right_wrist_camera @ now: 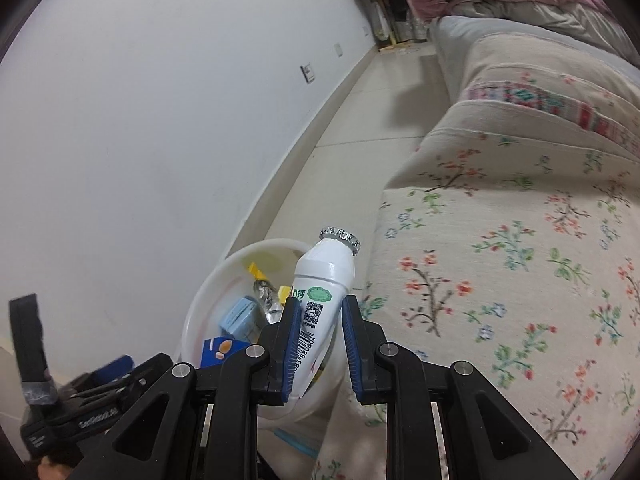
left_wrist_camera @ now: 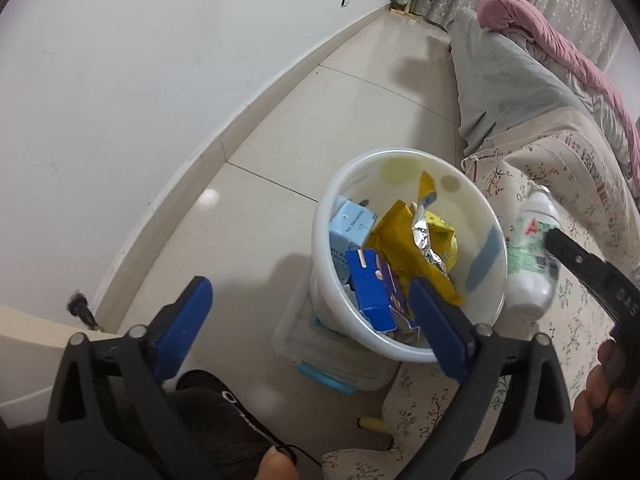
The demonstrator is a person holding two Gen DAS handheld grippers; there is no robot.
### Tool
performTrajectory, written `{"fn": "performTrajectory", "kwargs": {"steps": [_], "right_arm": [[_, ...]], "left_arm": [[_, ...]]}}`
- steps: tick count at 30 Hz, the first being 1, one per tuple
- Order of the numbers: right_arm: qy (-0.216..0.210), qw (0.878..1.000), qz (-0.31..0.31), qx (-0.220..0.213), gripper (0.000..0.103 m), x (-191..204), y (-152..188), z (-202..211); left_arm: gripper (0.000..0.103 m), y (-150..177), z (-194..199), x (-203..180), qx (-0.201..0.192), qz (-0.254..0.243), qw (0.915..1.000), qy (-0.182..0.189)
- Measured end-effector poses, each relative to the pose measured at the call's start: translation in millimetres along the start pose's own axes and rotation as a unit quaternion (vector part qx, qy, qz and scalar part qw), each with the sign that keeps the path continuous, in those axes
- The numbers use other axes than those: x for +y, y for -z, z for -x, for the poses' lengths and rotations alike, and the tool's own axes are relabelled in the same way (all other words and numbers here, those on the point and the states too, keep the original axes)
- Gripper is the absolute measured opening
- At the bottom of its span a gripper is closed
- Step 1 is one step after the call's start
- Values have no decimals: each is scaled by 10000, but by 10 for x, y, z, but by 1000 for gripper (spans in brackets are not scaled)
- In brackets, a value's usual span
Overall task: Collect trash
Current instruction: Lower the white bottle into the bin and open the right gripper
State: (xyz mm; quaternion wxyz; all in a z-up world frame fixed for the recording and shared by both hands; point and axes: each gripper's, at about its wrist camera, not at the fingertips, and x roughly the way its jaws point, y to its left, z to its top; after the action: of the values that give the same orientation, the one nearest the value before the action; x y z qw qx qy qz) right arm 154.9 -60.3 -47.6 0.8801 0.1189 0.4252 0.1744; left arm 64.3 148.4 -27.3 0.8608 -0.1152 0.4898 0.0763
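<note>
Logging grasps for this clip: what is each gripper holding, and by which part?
The right gripper holds the white bottle by its labelled lower body. The left gripper is open, holding nothing.

Bin (left_wrist_camera: 404, 344): translucent white. Contents: yellow wrapper (left_wrist_camera: 416, 240) with silver foil lining, dark blue carton (left_wrist_camera: 370, 284), light blue carton (left_wrist_camera: 352, 226). Bottle (right_wrist_camera: 324, 288): white, green label, silver foil cap. Bed cover (right_wrist_camera: 500, 280): cream, red and green floral print. Blanket (left_wrist_camera: 560, 40): pink. Floor (left_wrist_camera: 320, 128): beige tile.
</note>
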Motion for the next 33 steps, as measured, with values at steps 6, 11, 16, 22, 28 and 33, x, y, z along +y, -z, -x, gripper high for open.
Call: {"fn": "performTrajectory", "kwargs": {"steps": [6,11,16,22,28,33], "right_arm": [[-49,9998,131,108,24,66,-10,-173],[-228,9997,1,116,35,-6,-60,-192],[-278,9993,-208,-115,70,-144,-63,-12],[55,9994,-332,-126,72,-249,-39,234],[726,9967,-259,-249,86,-327,211,619],[1231,9913,-430,-180,103,-470,400,881]], "left_arm": [[100,-41,-14,37,19,79,9999,-130],[100,-47,-30,73,42,116,9995,-286],[100,-44,-12,64,30,108,9996,-244],[101,1,54,-46,-48,-42,9999,-142],[102,119,144,-324,-91,-387,9992,-17],[102,255,215,-552,15,-695,9973,244]]}}
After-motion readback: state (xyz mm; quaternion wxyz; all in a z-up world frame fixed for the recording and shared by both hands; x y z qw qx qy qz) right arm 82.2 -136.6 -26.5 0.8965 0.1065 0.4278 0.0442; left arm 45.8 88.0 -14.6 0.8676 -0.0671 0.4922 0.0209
